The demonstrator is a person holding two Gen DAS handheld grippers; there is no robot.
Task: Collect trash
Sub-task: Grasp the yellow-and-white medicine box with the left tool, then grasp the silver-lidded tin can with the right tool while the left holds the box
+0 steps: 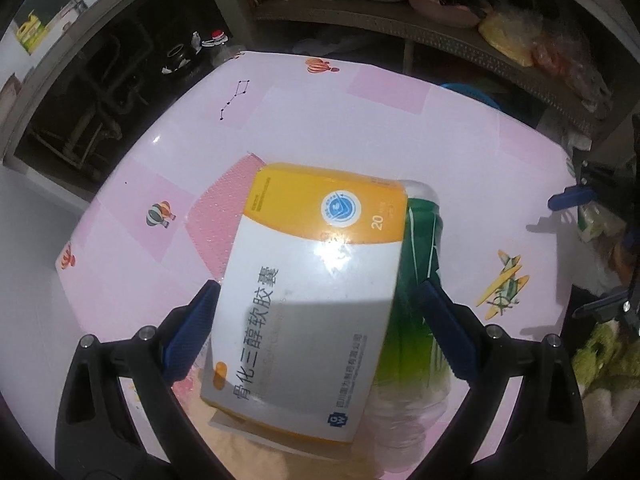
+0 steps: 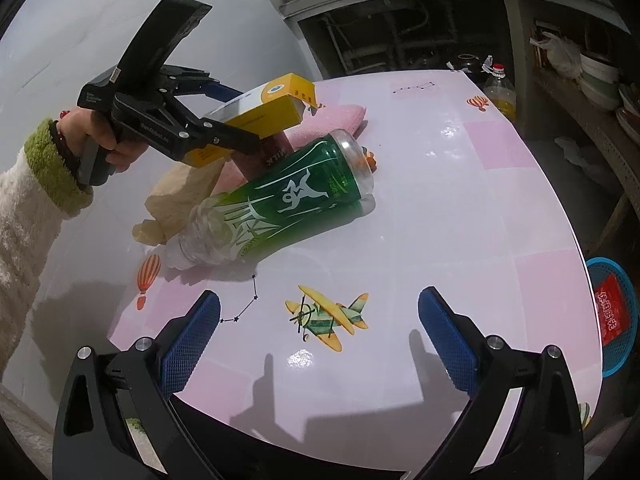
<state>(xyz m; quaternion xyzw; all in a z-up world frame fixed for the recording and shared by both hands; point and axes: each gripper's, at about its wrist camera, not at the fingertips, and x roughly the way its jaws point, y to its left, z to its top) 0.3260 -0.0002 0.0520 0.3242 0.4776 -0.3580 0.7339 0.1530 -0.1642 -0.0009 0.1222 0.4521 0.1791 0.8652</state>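
Observation:
A yellow and white medicine box [image 1: 312, 280] fills the space between the fingers of my left gripper [image 1: 319, 287], which is shut on it. In the right wrist view the box [image 2: 276, 100] hangs off the table, above the other litter. Under it lies a green-labelled plastic bottle [image 2: 296, 196] on its side, its neck toward the near left. A crumpled beige paper [image 2: 180, 192] and a dark wrapper [image 2: 272, 156] sit beside the bottle. My right gripper [image 2: 320, 298] is open and holds nothing, over the table's near edge, short of the bottle.
The litter lies on a pink-patterned table [image 2: 440, 200], along with a pink padded sheet [image 2: 340, 116]. On the floor to the right stands a blue basket [image 2: 616, 320] holding a red packet. Shelves with dishes and bottles [image 2: 498, 88] line the far side.

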